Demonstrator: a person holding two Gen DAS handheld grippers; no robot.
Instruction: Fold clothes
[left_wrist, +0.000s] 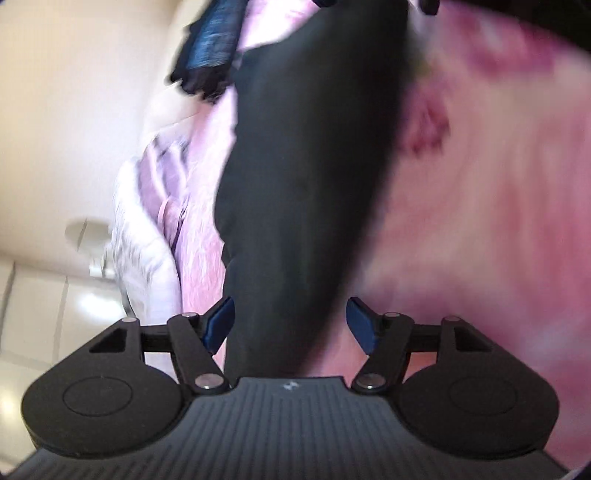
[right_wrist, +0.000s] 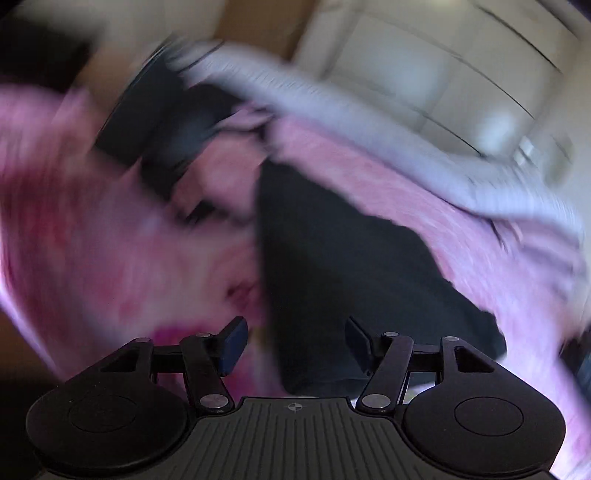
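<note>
Black garment (left_wrist: 306, 177) on pink bedding (left_wrist: 480, 221); no legible writing.

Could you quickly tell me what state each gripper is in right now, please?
Left gripper: open, jaws apart on either side of the black garment, not clamped.
Right gripper: open, holding nothing, above the black garment.

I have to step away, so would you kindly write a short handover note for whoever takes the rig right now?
Left gripper: jaws open, nothing clamped; the dark garment runs between them.
Right gripper: jaws open, empty, at the same garment's near end.
The garment lies on the pink floral bedspread; a blue-black garment lies beyond it. The right view is blurred.
Done: no fold discernible.
Left: grasp the dark garment, fold it.
</note>
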